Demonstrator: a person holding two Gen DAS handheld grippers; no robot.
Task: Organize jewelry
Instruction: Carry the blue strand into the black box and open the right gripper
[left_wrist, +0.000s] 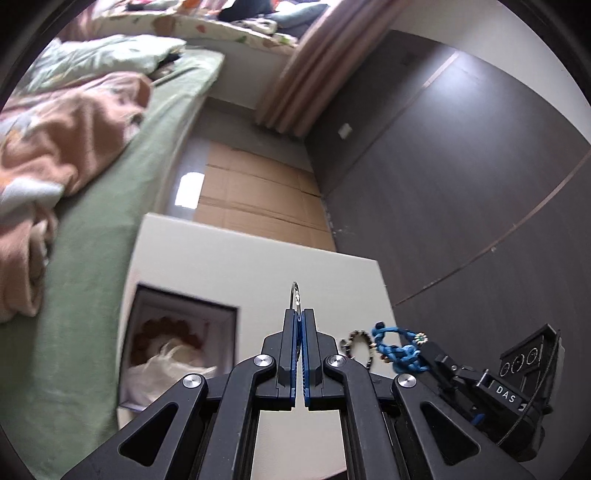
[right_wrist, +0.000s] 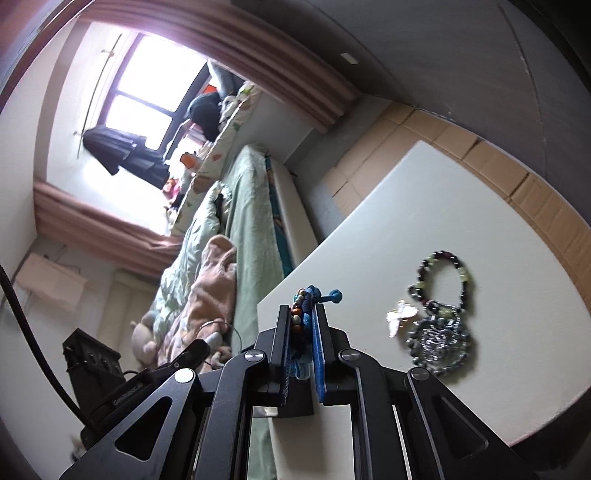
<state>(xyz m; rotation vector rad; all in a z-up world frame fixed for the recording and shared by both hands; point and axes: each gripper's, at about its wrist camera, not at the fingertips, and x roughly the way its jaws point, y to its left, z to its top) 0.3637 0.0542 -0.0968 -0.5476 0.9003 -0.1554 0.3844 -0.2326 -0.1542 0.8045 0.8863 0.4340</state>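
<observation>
In the left wrist view, at about nine o'clock from the fingers, an open box (left_wrist: 177, 343) sits on the white table (left_wrist: 332, 273) with a brown beaded piece and something white inside, probably where the jewelry is meant to end up. The left gripper (left_wrist: 298, 314) is pressed together on a thin silver bangle (left_wrist: 294, 293), which stands edge-on above the fingertips at twelve o'clock, held up off the table, likely for carrying to the box. At three o'clock the right gripper (right_wrist: 300, 312) pinches a blue cord bracelet (left_wrist: 397, 345) strung with coloured beads, with a small dark beaded ring (left_wrist: 358, 341) just beside it. In the right wrist view, at two o'clock from its fingers, a dark beaded bracelet (right_wrist: 443, 280), a white butterfly piece (right_wrist: 400, 317) and a silvery beaded coil (right_wrist: 439, 341) lie together on the table, not yet sorted.
</observation>
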